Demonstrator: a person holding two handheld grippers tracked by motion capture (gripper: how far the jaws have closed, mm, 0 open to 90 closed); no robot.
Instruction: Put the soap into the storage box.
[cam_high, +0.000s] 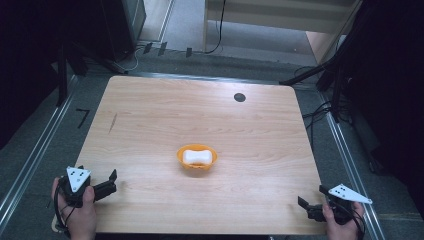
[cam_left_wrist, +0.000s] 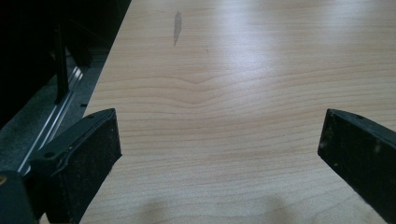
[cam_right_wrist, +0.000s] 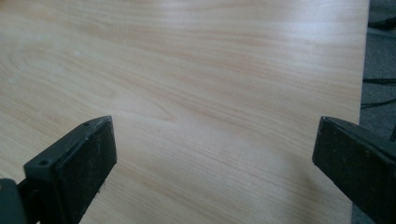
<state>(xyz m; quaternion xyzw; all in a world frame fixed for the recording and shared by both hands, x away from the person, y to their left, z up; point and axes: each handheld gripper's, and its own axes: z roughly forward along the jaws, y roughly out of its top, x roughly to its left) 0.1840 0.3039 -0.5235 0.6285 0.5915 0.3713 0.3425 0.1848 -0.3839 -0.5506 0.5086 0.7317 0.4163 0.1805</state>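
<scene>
Your left gripper (cam_high: 111, 181) sits at the near left corner of the light wooden surface (cam_high: 150, 125), jaws spread wide with nothing between them. Your right gripper (cam_high: 311, 199) sits at the near right corner, equally spread. The orange round bowl (cam_high: 197, 157) holding a white bone-shaped block (cam_high: 196, 157) stands mid-surface, well apart from both.

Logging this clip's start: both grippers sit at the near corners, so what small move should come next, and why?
Probably move the right gripper toward the orange bowl holding the white soap-like bar. Both grippers are open and hold nothing, the left gripper included, and the bowl sits mid-table.
</scene>
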